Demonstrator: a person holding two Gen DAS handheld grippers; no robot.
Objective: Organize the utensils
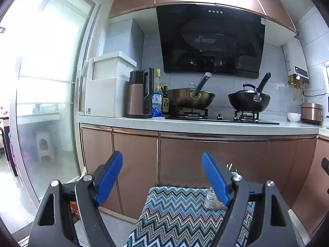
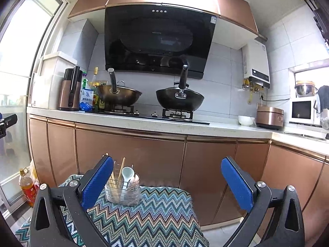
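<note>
Fingers: The blue-padded fingers (image 2: 98, 183) of the right gripper (image 2: 167, 185) stand spread wide and hold nothing; those of the left gripper (image 1: 162, 179) are likewise parted and empty.

Utensil holder: A clear ribbed glass holder in a thin wire frame (image 2: 123, 193) stands upright on a zigzag-patterned knitted cloth in blue, green and cream (image 2: 156, 216). In the right wrist view it sits just past the left-hand finger, toward the cloth's far left part; in the left wrist view it is mostly hidden behind the right-hand finger.

Contents: Pale wooden chopsticks (image 2: 121, 169), a white ceramic spoon (image 2: 128, 174) and a pinkish rounded piece beside it, whose identity is unclear, all stand inside the holder. No loose utensil shows on the cloth.

Step in hand: By the look of it, either the opening approach or the finish; neither gripper touches anything.

Next move: Likely calls for lowering one gripper over a single stem, closing gently on thin, slippery chopsticks or the spoon without tipping the light holder.

Floor: An amber-filled plastic bottle (image 2: 27, 189) stands at left.

Background: Copper-coloured cabinet doors (image 2: 131, 150), then a white countertop (image 2: 226, 128) bearing two dark woks (image 2: 180, 100) on a gas hob.
</note>
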